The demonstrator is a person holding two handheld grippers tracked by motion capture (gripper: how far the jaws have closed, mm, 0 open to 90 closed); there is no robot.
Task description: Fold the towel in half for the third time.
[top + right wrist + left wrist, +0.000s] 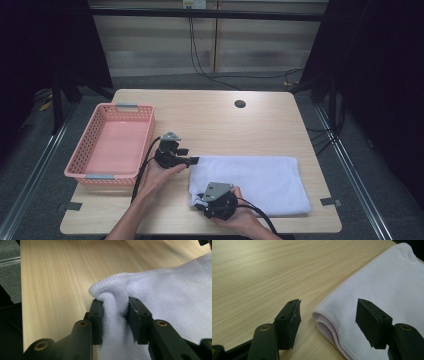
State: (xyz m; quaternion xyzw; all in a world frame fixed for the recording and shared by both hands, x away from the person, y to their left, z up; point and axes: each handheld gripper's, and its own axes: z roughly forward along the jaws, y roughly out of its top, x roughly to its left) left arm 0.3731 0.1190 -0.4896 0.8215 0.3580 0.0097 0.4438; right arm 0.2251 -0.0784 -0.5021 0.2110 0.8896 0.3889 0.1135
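A folded white towel (260, 177) lies on the near right part of the wooden table (215, 120). My left gripper (194, 160) is at the towel's far left corner. In the left gripper view the towel's folded corner (387, 285) lies between the jaws of the left gripper (328, 320), which stand wide apart, and neither pad touches the cloth. My right gripper (196, 200) is at the near left corner. In the right gripper view the right gripper (115, 315) pinches a bunched fold of the towel (170, 290) between its pads.
An empty pink plastic basket (95, 127) stands at the table's left side, close to my left hand. A round cable hole (240, 104) sits near the far edge. Bare wood stretches behind the towel.
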